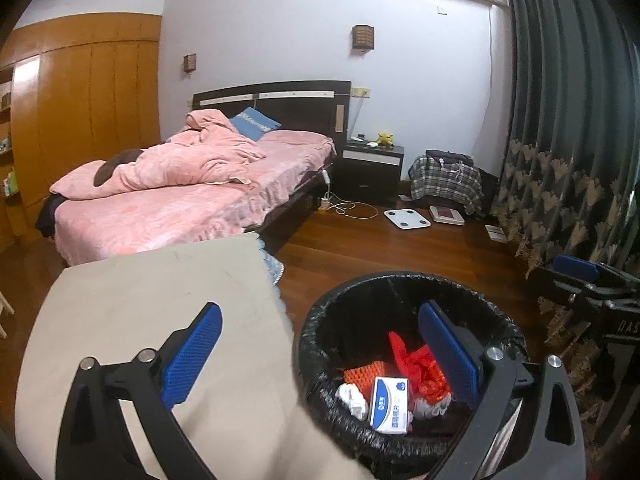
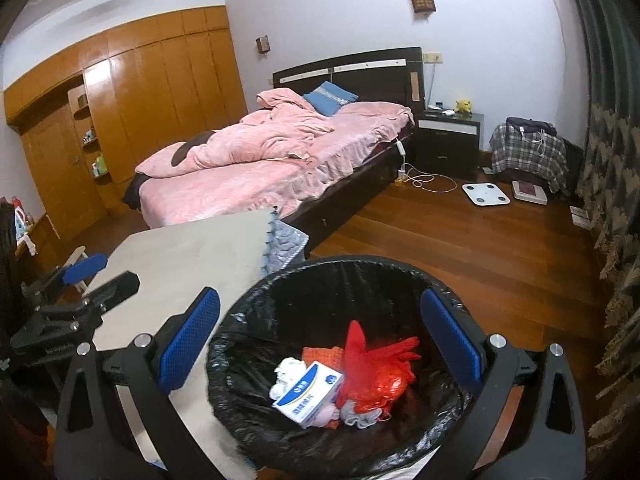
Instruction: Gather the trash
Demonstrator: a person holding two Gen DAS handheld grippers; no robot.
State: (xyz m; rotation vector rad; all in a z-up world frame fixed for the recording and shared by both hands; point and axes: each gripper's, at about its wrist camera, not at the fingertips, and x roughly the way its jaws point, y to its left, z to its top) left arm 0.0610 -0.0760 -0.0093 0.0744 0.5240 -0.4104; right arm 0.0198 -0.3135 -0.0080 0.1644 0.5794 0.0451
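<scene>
A round trash bin point(image 1: 400, 276) point(image 2: 340, 260) with a black liner stands on the wood floor beside a beige-covered table point(image 1: 160, 288) point(image 2: 192, 252). Inside lie a white-and-blue box point(image 1: 390, 404) point(image 2: 308, 396), a red plastic bag point(image 1: 424, 368) point(image 2: 372, 364), orange mesh point(image 1: 364, 374) point(image 2: 320, 354) and crumpled white tissue point(image 1: 352, 398) point(image 2: 288, 372). My left gripper point(image 1: 320, 312) point(image 2: 100, 276) is open and holds nothing, one finger over the table and the other over the bin. My right gripper point(image 2: 320, 300) hangs open over the bin, also holding nothing.
A bed with pink bedding point(image 1: 192, 184) point(image 2: 280, 152) stands behind the table. Beyond it are a dark nightstand point(image 1: 372, 168), a white scale point(image 1: 406, 218) on the floor and a plaid-covered heap point(image 1: 446, 178). Dark curtains point(image 1: 560, 140) run along the right, a wooden wardrobe point(image 2: 152, 92) along the left.
</scene>
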